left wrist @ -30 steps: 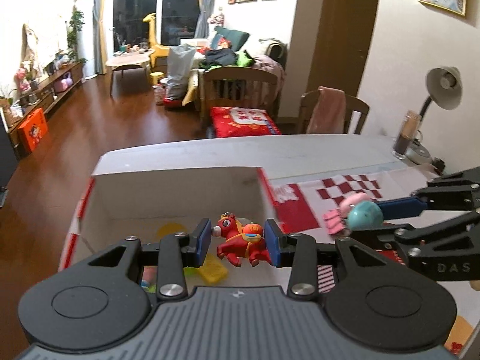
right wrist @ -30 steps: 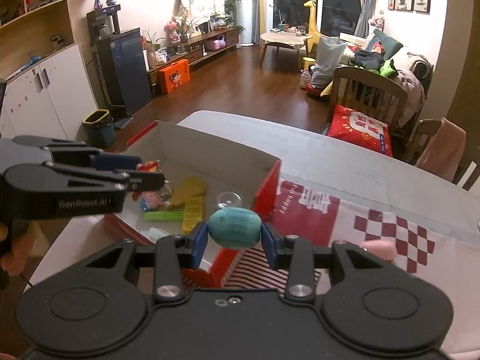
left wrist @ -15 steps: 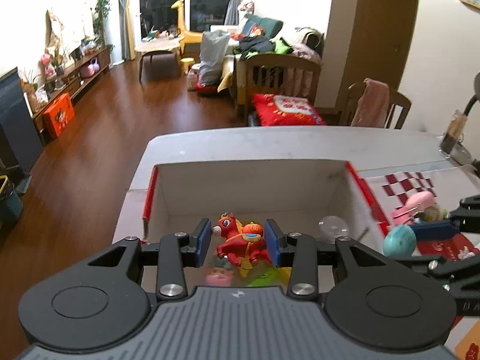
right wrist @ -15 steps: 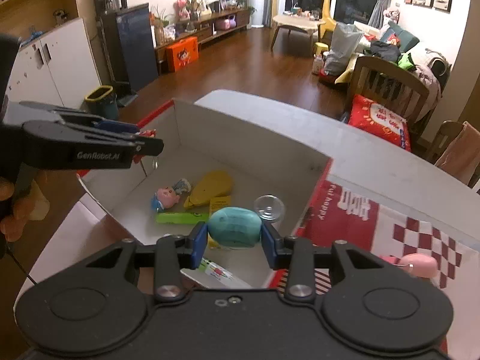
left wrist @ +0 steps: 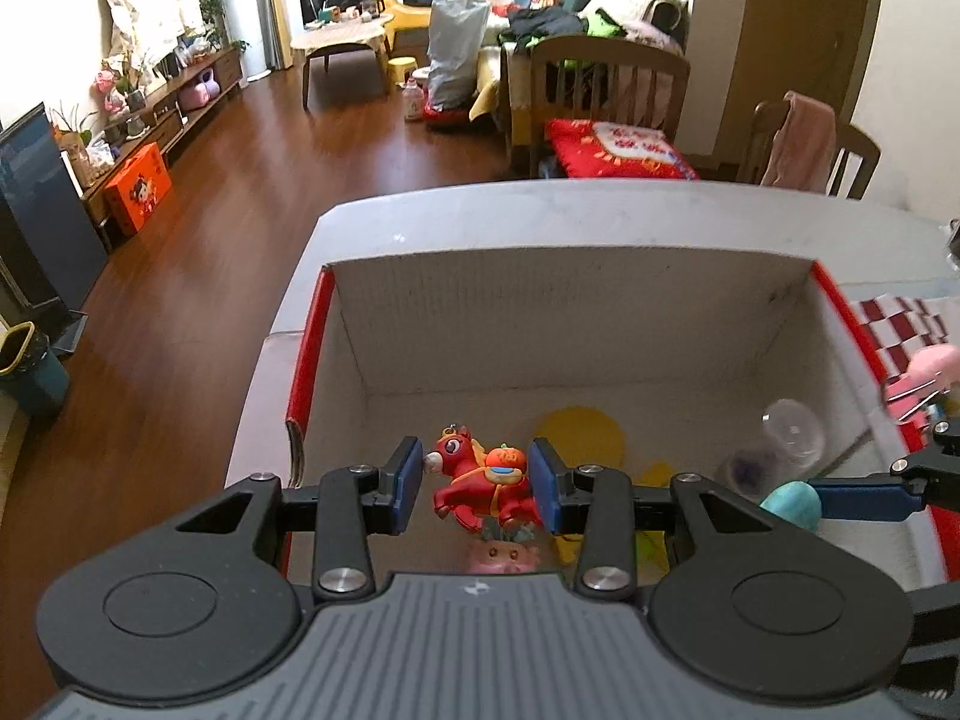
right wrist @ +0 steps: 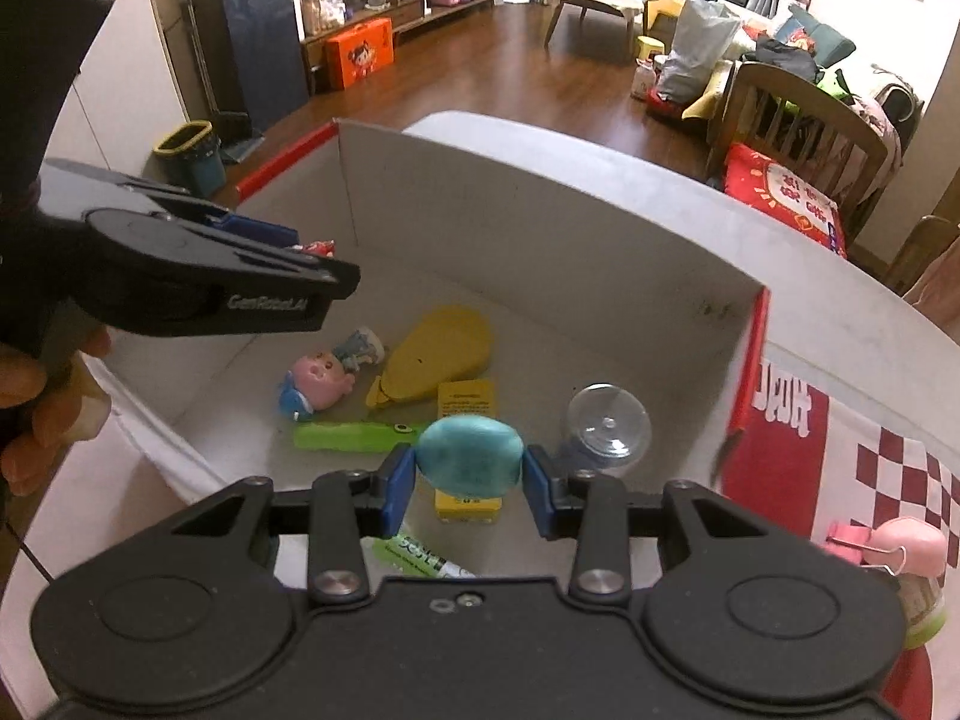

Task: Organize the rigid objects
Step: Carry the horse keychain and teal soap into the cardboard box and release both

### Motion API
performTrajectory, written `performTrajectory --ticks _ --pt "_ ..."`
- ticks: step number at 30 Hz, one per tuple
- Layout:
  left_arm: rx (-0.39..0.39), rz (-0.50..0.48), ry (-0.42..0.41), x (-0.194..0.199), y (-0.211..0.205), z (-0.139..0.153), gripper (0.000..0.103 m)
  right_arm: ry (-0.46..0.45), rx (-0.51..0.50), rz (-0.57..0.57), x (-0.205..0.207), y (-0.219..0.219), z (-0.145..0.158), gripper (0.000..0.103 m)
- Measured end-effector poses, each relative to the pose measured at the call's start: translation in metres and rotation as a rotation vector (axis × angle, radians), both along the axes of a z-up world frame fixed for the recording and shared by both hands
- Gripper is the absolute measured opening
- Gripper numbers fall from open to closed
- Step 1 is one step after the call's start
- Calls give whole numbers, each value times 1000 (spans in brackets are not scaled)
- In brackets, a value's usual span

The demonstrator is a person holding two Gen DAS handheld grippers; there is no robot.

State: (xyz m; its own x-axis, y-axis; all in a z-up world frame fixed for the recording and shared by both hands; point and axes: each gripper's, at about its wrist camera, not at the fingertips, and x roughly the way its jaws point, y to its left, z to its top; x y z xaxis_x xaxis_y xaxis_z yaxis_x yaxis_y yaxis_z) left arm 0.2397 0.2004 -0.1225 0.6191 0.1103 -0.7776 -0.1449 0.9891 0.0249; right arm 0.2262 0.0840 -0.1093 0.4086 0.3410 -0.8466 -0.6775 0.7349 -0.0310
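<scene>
Over the box (left wrist: 576, 324) on the counter (left wrist: 540, 216), the left gripper (left wrist: 477, 483) is clamped on a red horse (left wrist: 480, 480) above the box's left half, and the right gripper (right wrist: 471, 474) is clamped on a teal egg (right wrist: 471, 459) above its right half. Down inside the box lie a pig toy (right wrist: 318, 384), a yellow piece (right wrist: 438, 351), a green stick (right wrist: 354, 437) and a clear dome (right wrist: 606, 429), while a pink clip (right wrist: 888, 546) sits outside, just right of the box.

Matt card, glossy toys

My box (right wrist: 540, 252) was matt white cardboard; inside it, the red horse (left wrist: 480, 480) looked glossy plastic, the teal egg (right wrist: 470, 454) smooth and dull.
</scene>
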Motion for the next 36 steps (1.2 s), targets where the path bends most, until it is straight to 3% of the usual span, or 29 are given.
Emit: performTrajectory --ticks 9,16,27,36 --pt "17 -1 71 22 -3 -17 38 7 -44 23 0 10 -16 36" --pt "-22 -15 153 30 2 -23 38 25 -36 24 3 9 -16 39" --pt "-54 -41 249 35 3 -32 39 42 -8 17 0 4 -11 50" --pt "-48 -47 231 35 0 -24 53 41 8 1 0 -2 -7 54"
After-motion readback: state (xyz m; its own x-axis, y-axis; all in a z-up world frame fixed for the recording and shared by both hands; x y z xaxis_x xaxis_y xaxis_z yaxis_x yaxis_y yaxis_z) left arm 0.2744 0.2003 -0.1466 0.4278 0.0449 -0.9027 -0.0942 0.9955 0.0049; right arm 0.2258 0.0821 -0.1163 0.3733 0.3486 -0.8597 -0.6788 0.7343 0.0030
